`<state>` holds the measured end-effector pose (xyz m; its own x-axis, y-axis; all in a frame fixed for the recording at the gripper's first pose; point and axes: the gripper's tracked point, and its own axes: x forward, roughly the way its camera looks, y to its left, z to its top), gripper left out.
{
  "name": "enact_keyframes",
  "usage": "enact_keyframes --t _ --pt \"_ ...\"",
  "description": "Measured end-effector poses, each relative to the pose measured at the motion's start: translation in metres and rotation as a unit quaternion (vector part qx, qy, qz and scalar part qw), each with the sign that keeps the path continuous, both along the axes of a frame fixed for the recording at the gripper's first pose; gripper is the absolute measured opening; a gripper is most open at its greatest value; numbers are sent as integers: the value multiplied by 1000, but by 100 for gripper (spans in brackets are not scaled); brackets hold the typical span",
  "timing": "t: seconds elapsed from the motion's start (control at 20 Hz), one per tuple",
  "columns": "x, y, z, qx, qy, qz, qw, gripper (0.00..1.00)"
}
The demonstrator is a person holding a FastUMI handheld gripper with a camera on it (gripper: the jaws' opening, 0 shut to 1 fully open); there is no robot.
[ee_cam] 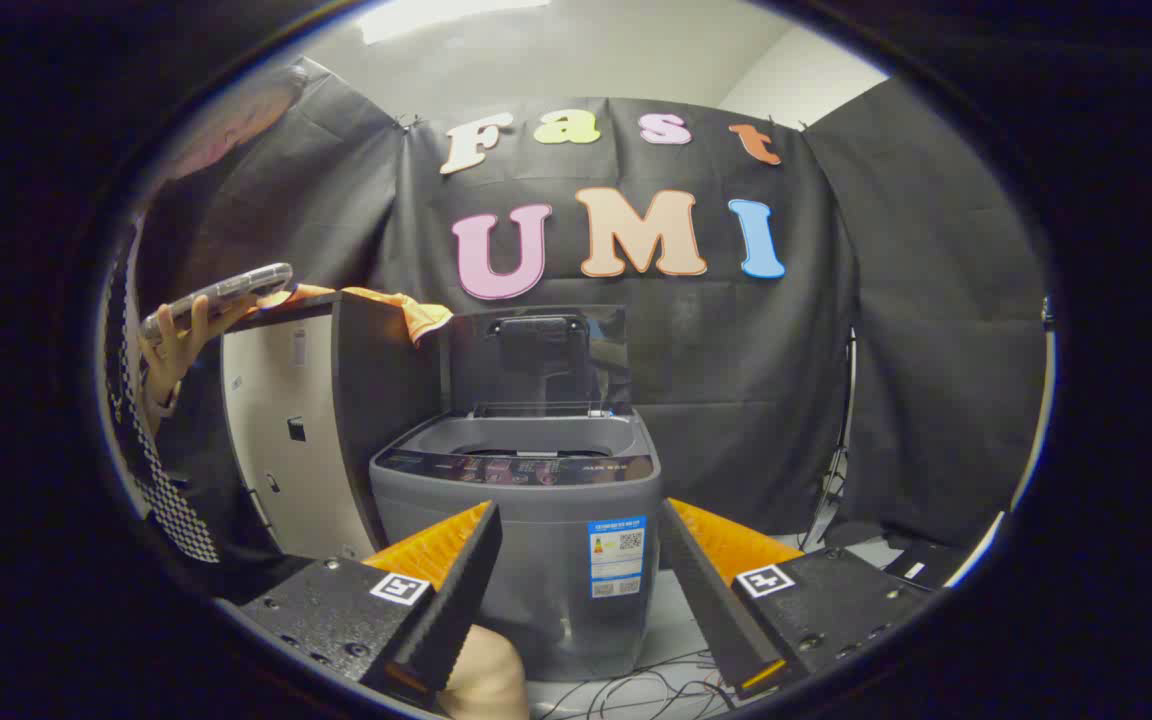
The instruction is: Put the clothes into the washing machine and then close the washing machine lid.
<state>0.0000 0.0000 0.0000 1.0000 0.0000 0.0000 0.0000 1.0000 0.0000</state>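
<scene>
Beyond the spread, empty jaws: one open washing machine, one orange cloth.

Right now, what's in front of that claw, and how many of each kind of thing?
Washing machine: 1, its clear lid standing open
Orange cloth: 1, draped on the cabinet beside the machine
Cabinet: 1
Phone: 1, held in a person's hand
Claw: 1, fingers spread open, holding nothing, the machine beyond them
Total: 5 things

Washing machine sticker, panel print: illegible
</scene>
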Motion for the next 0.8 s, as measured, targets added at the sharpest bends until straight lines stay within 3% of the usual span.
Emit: enact_keyframes --t 0.7,0.8 --pt "0 -5 1 1 -3 -24 1000 96" --pt "4 3 6 23 -11 -24 999 96"
